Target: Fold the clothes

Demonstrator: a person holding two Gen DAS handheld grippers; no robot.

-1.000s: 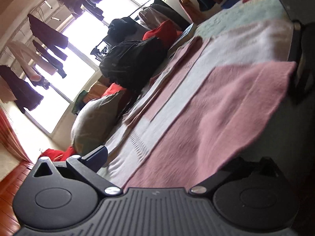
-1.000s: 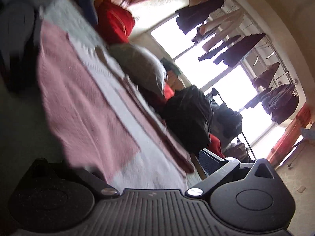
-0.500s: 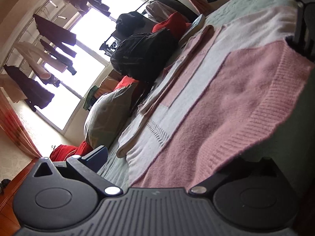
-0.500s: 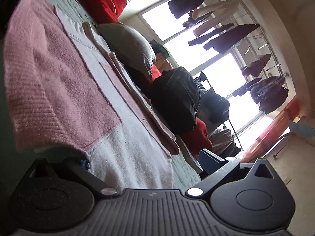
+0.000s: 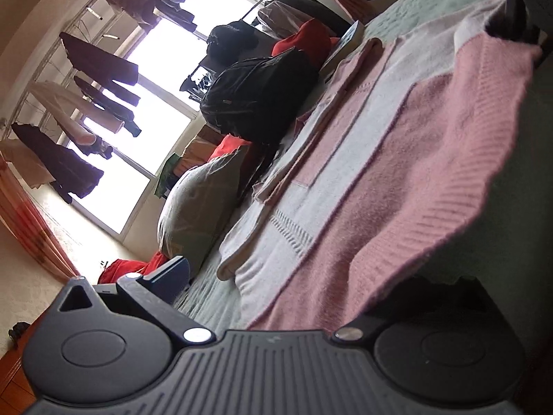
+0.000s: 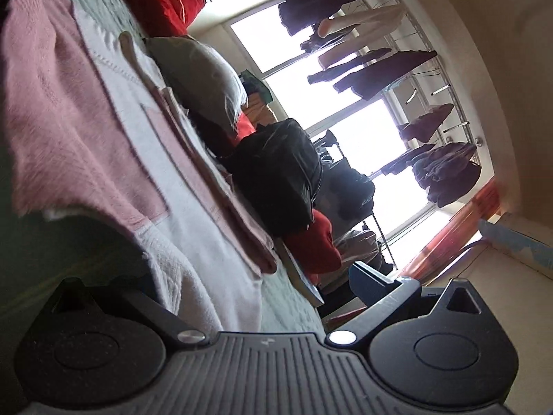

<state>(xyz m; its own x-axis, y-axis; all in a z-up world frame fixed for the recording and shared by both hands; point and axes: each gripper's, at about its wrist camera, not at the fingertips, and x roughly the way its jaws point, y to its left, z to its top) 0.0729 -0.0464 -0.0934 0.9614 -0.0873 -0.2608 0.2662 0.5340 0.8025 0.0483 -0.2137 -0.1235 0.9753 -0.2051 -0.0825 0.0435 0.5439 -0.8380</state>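
Note:
A pink and white knit sweater (image 5: 397,180) lies spread on the pale green bed cover (image 5: 204,294), its ribbed pink hem raised off the bed. My left gripper (image 5: 300,280) is open and astride that hem: one blue finger (image 5: 171,275) shows above the cloth, the other is hidden under it. At the other hem corner my right gripper (image 6: 249,276) is open the same way, one finger (image 6: 369,276) above the sweater (image 6: 86,114), the other beneath. The right gripper's dark body (image 5: 525,10) shows at the far corner in the left wrist view.
Along the far side of the bed sit a black backpack (image 5: 259,97), a grey pillow (image 5: 197,207) and red cushions (image 5: 304,41). Clothes hang on a rack (image 5: 90,62) before a bright window. A folded pink garment (image 5: 349,69) lies beside the sweater.
Both grippers have moved in to the hem. The hem, flat on the bed a second ago, now stands lifted off it over the lower fingers.

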